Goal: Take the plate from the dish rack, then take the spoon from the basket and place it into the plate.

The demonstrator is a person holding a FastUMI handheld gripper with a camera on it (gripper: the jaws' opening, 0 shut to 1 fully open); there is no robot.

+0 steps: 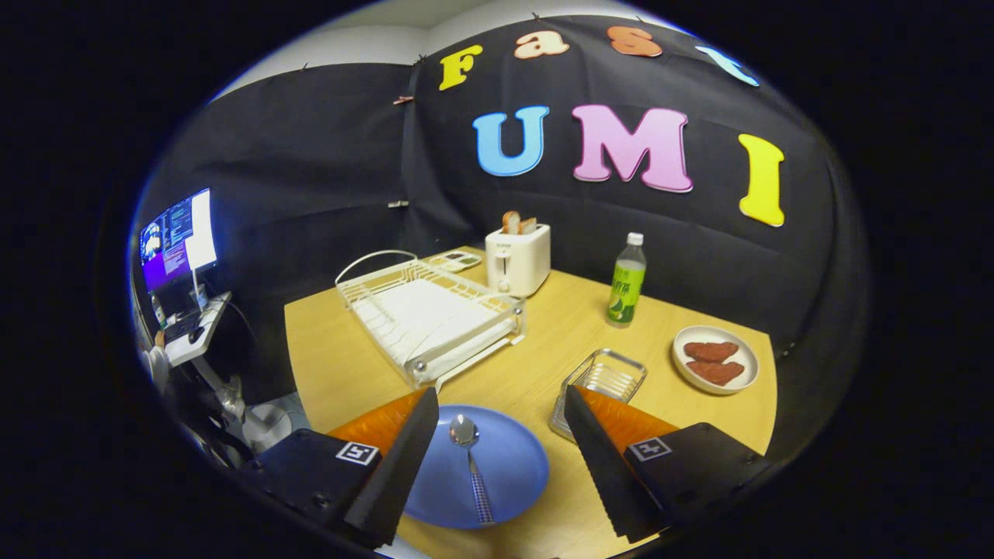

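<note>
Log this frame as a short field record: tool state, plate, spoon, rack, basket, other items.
tool: open, fingers apart either side of the plate, holding nothing
plate: blue, on the table between the fingers
spoon: lying in the plate
dish rack: white, beyond the fingers
basket: wire, by the right finger
others: toaster, bottle, white plate

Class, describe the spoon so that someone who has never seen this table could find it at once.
Start at the wooden table and find the blue plate near its front edge, below the white dish rack. The spoon lies on that plate, between the open gripper fingers, bowl towards the rack. It is the one silvery, slender piece of cutlery there, with a patterned handle.
</note>
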